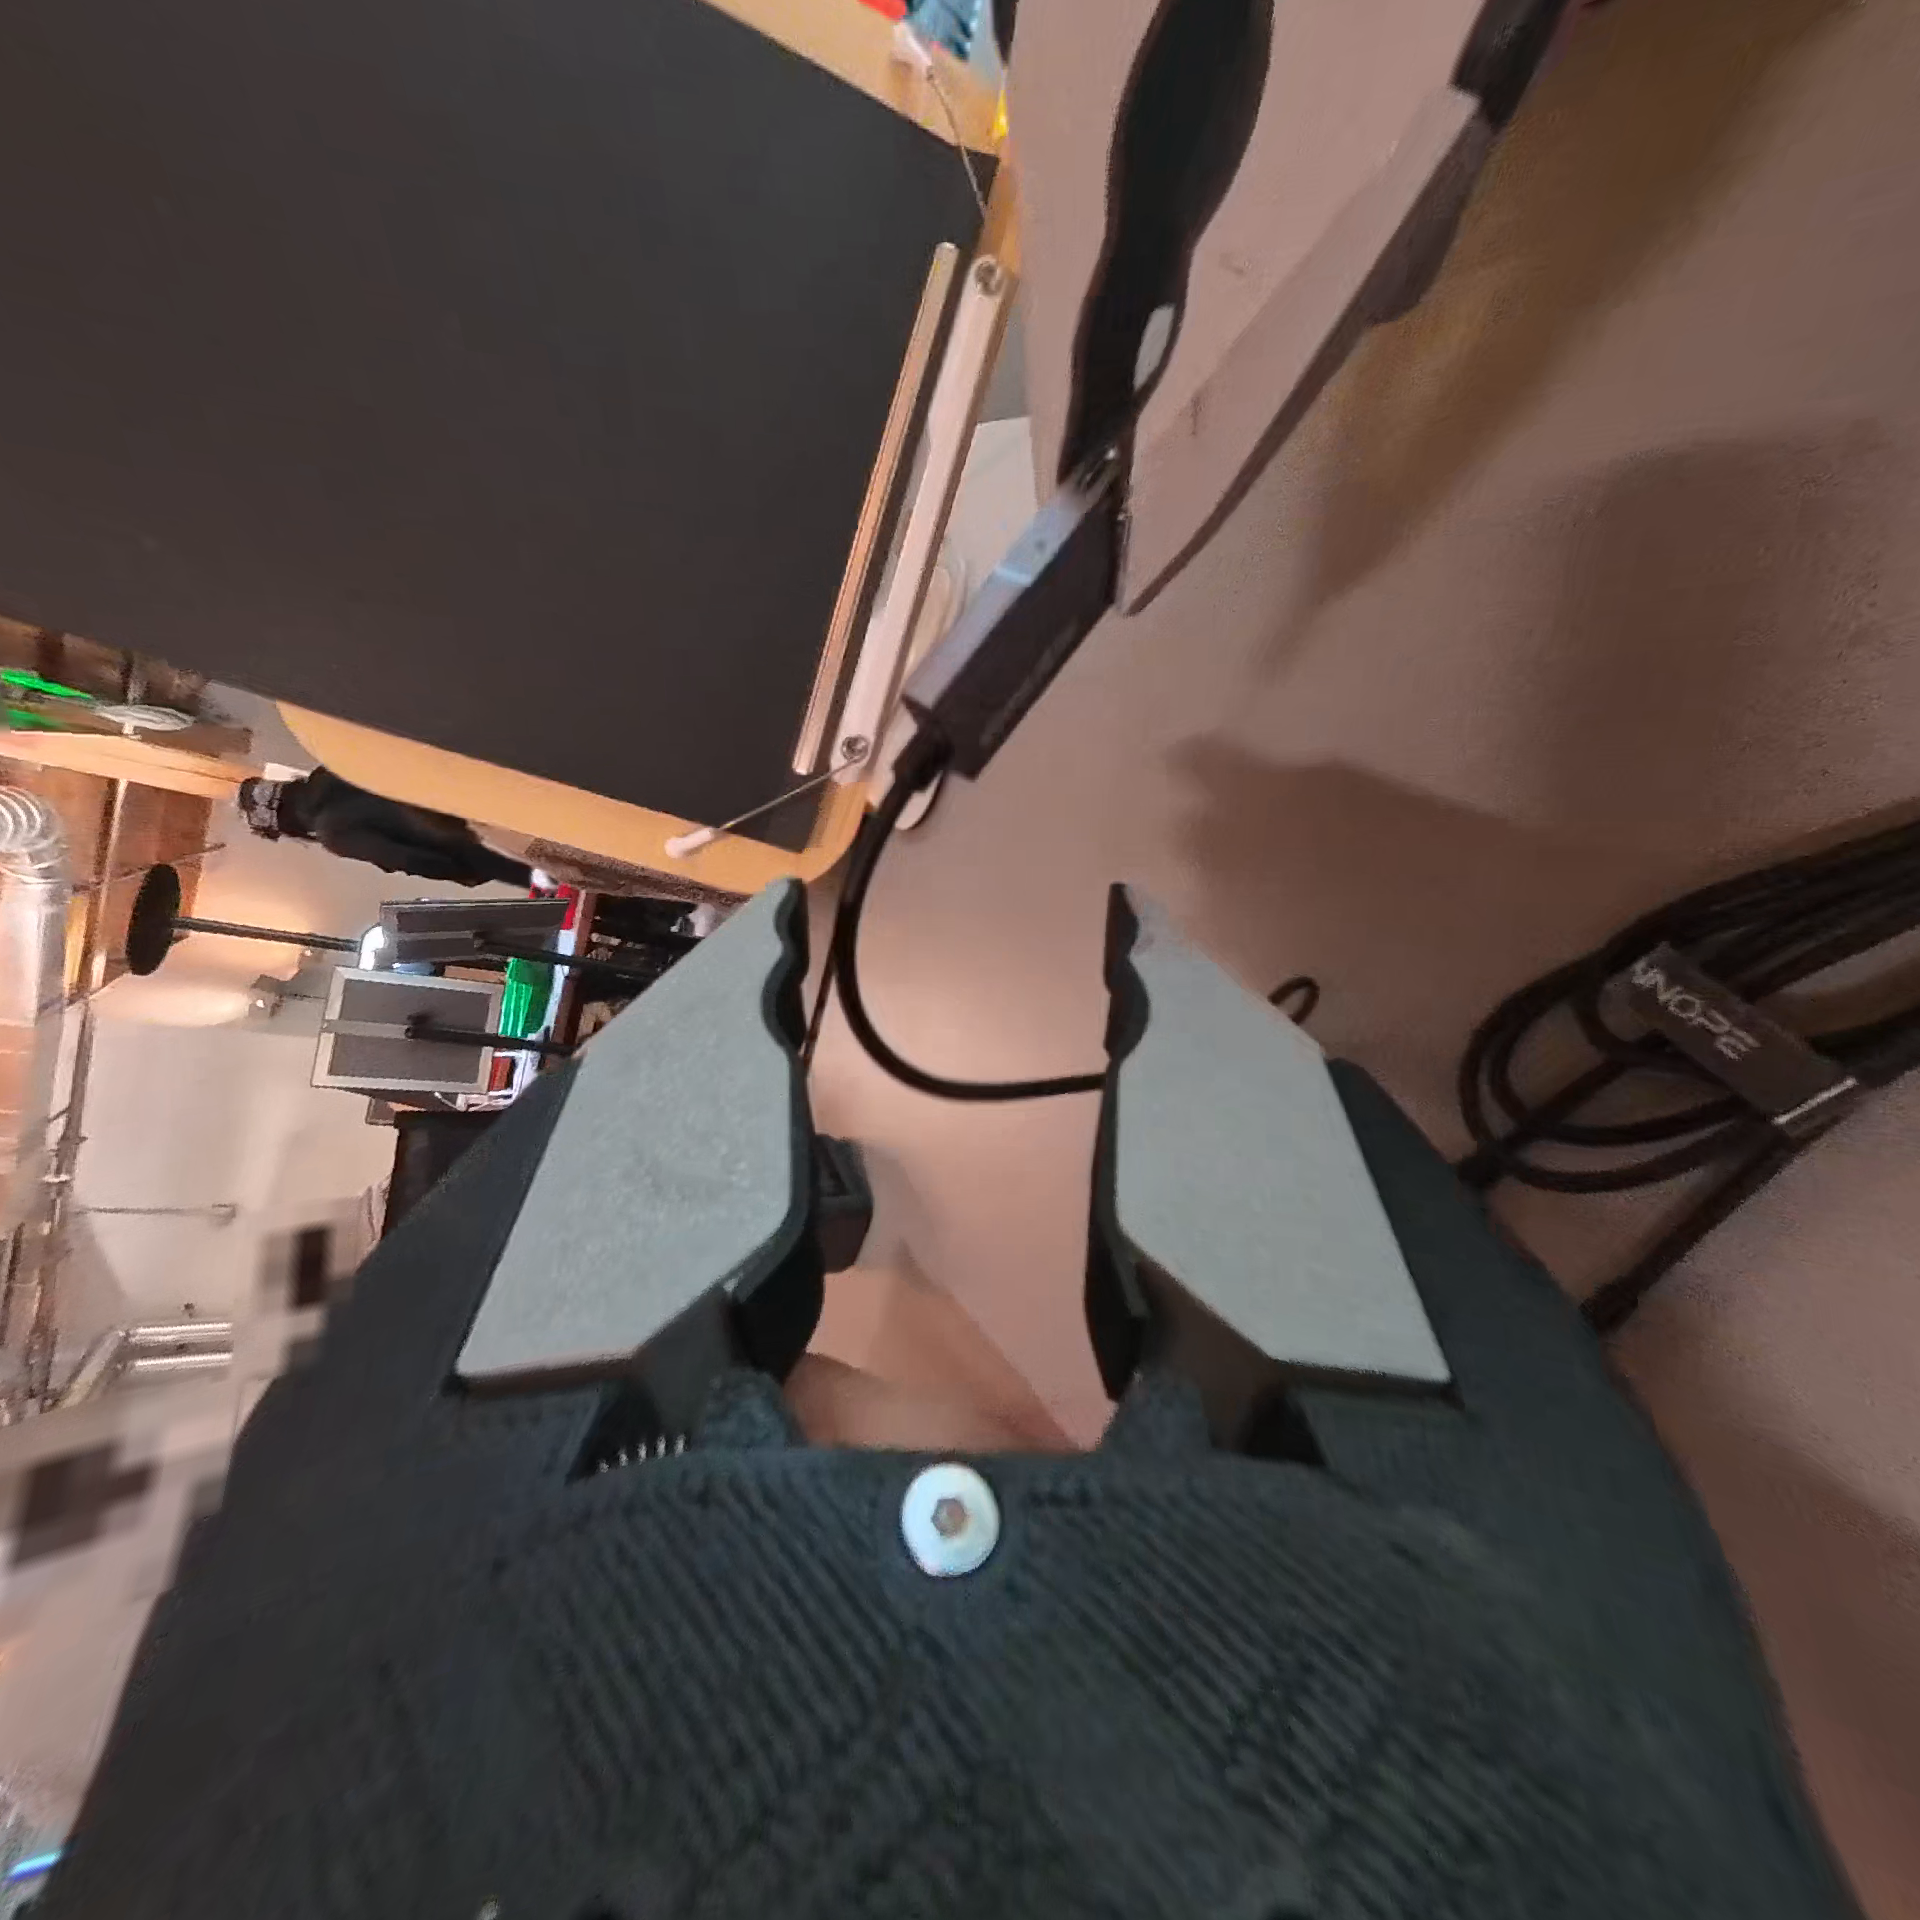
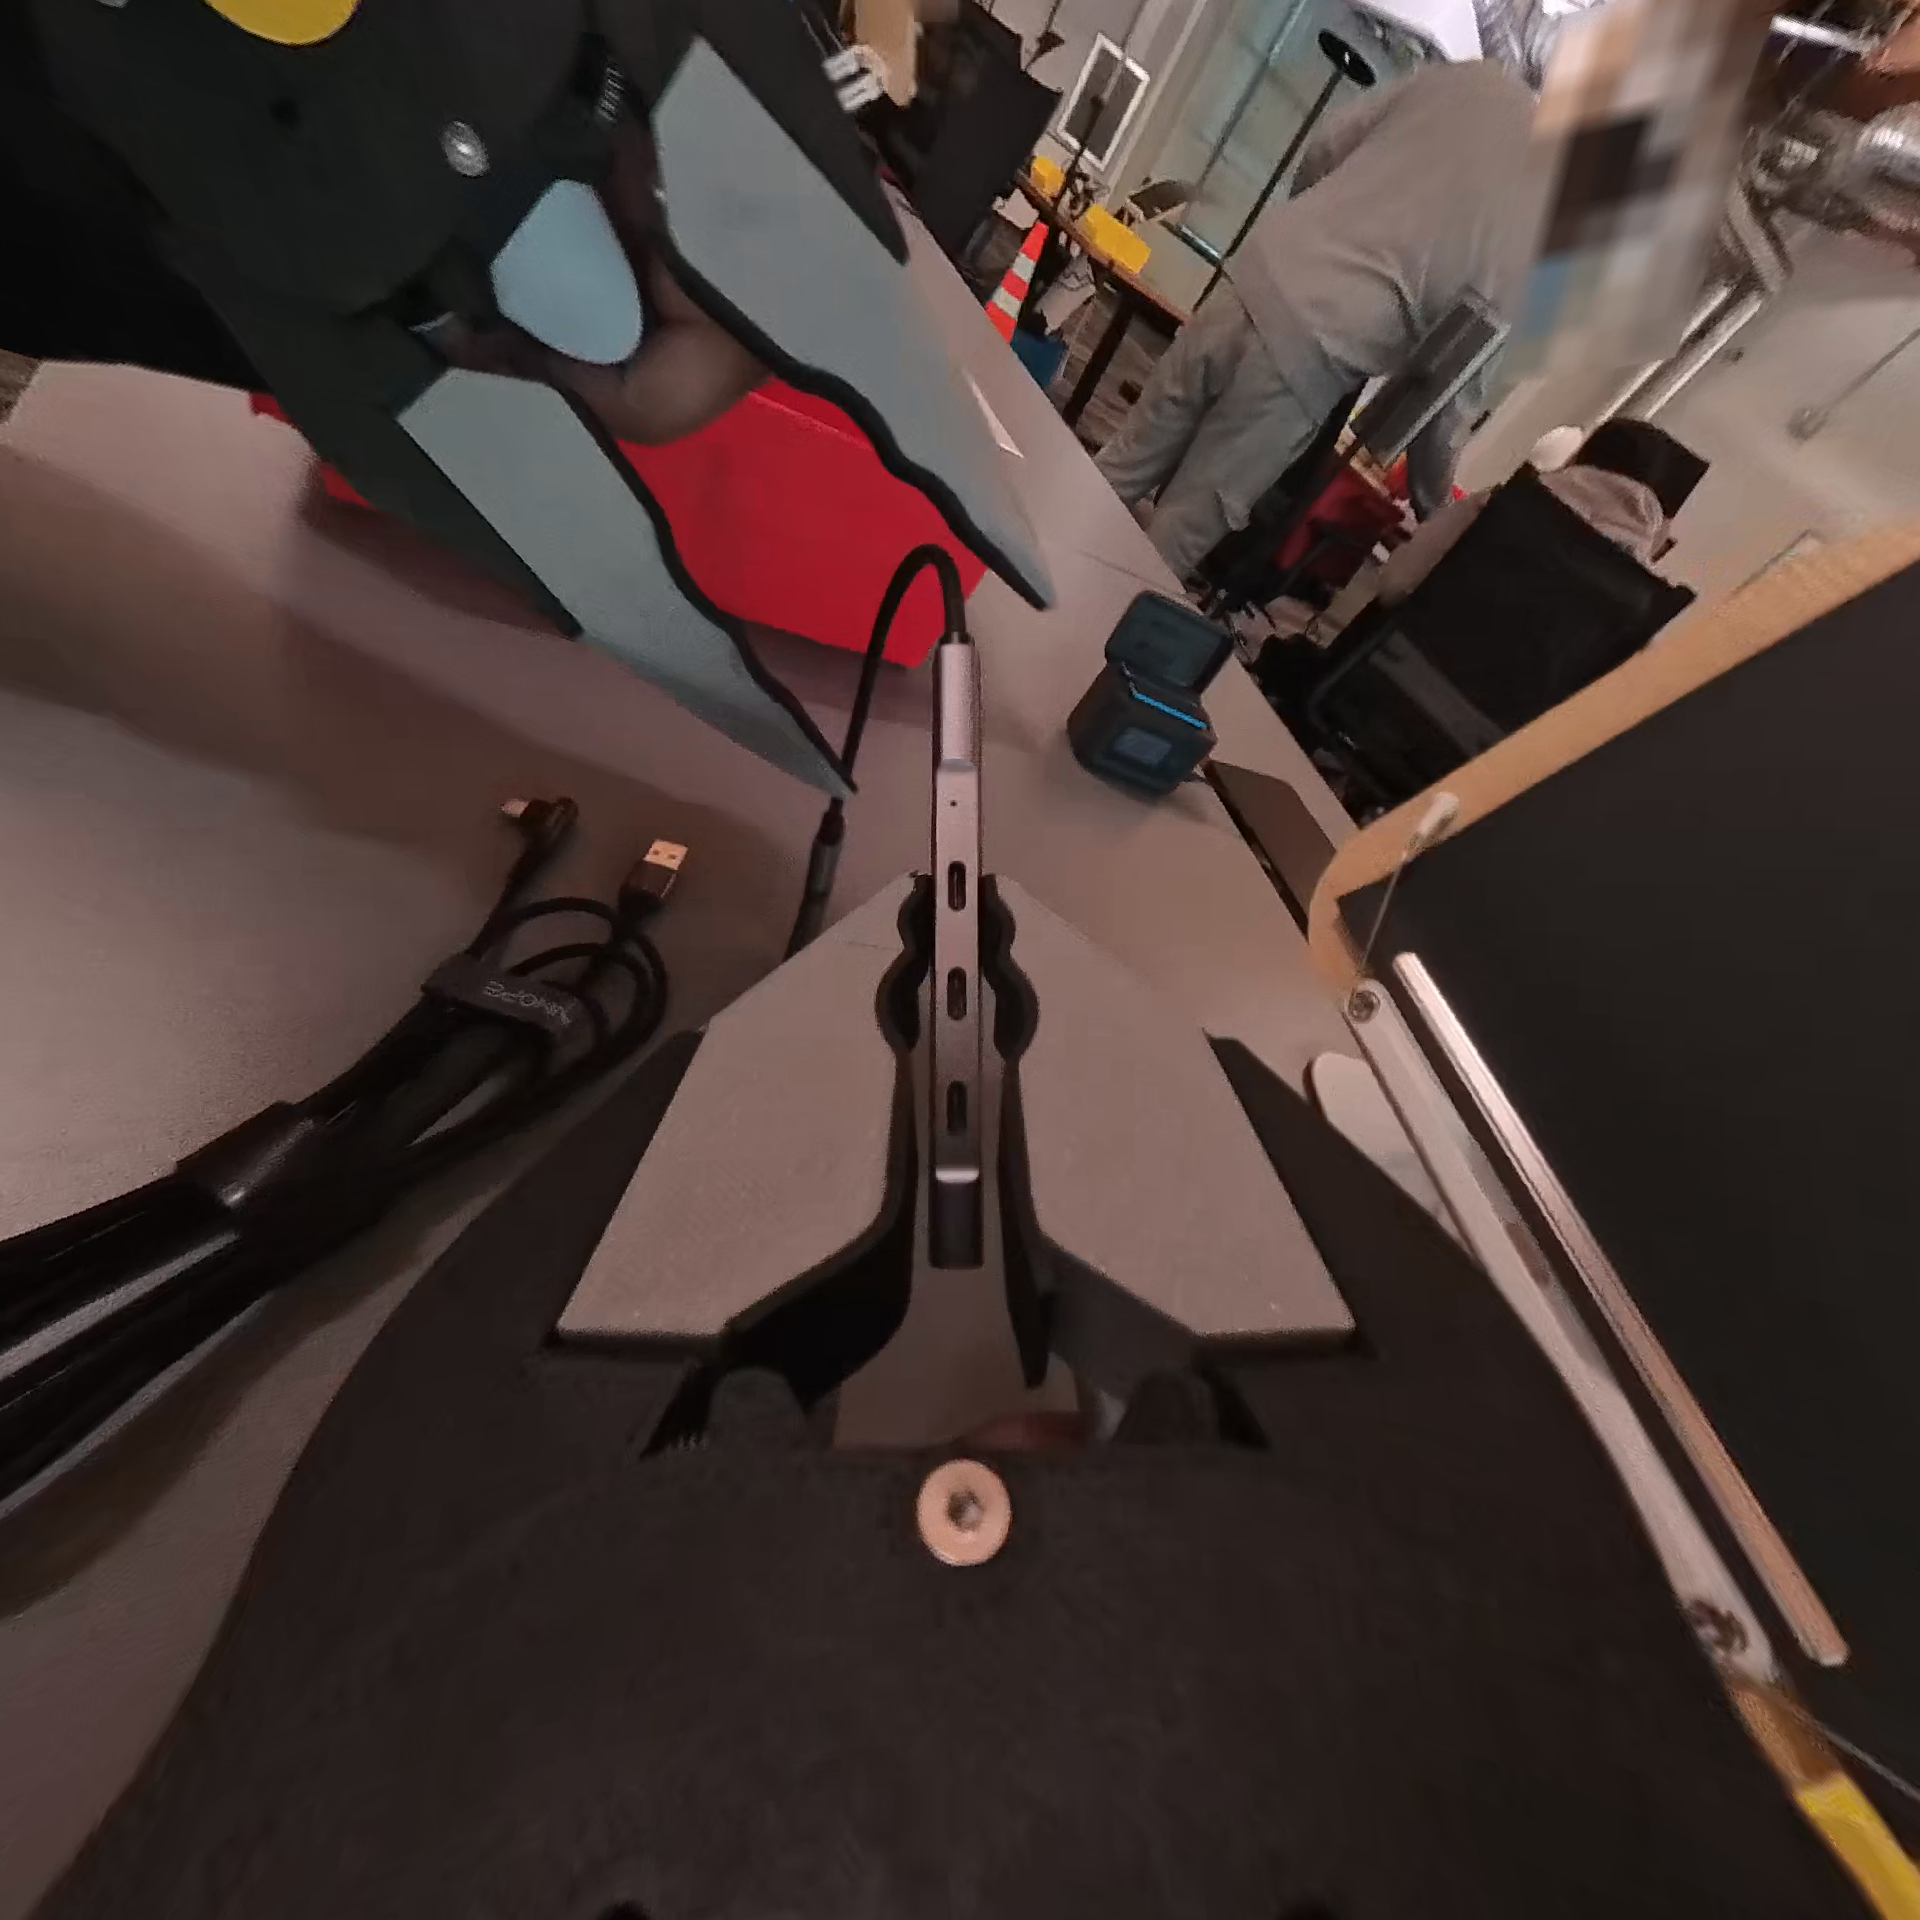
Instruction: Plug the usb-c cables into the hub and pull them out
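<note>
The grey USB-C hub stands on edge between my right gripper's fingers, which are shut on it. Three empty ports face the camera. The hub's own black cable arcs off its far end. In the left wrist view the hub sticks out of the right gripper. My left gripper is open just short of the hub, with the hub cable looping between its fingers. A black plug sits beside the inner face of one finger; contact is unclear. A strapped bundle of black cables lies on the table, also in the left wrist view.
A black board with a wooden rim stands close on the right, also in the left wrist view. A red box and a small black cube device sit beyond the hub. A person in grey stands in the background. Tip to tip, the grippers are about 5 cm apart.
</note>
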